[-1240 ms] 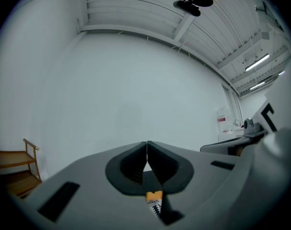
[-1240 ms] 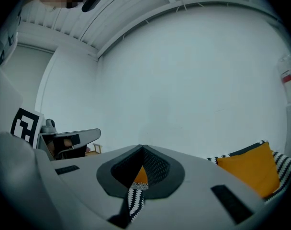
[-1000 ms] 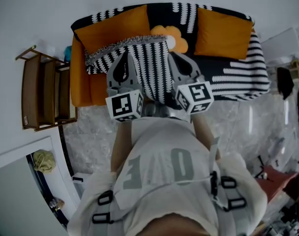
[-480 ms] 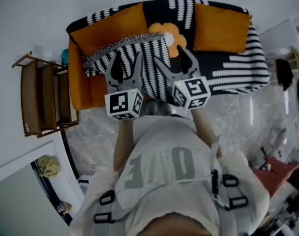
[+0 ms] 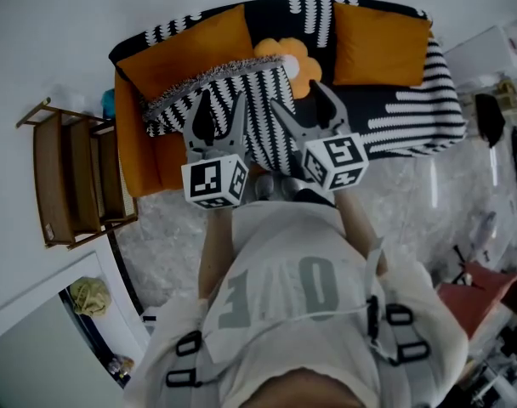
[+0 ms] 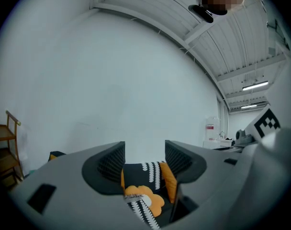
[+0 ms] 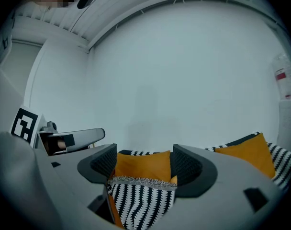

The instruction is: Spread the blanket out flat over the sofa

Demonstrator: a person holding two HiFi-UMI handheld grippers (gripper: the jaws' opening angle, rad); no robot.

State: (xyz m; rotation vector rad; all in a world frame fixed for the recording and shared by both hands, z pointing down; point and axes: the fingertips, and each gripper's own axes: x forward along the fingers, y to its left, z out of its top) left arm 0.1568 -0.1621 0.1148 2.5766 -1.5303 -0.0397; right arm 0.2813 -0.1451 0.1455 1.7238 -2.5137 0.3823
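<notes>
Your left claw [image 5: 222, 102] stands wide open. Its jaws have just been opening and nothing sits between the pads; through the gap you only see the sofa [image 5: 136, 147] beyond. Your right claw [image 5: 299, 99] is the same: its jaws have just been opening too, they are spread wide, and they grip nothing. You hold the two side by side in front of your chest, close together, both pointing toward the sofa. The blanket [image 5: 263, 100], black with white zigzag stripes, lies on the sofa below and beyond both claws. Part of it covers the backrest and the right end of the seat, reaching the front edge. Another part lies over the middle and left of the seat, with a fringed edge [image 5: 209, 78] running slantwise against the left cushion [image 5: 186, 51]. The sofa's left arm and left front show bare orange. A second orange cushion [image 5: 379, 39] leans on the backrest at the right. A flower-shaped cushion [image 5: 286, 56] sits between the two, and the corner of the fringed part overlaps it. A wooden shelf [image 5: 71, 177] stands just beside the sofa's left arm on the pale mottled floor [image 5: 169, 240].
</notes>
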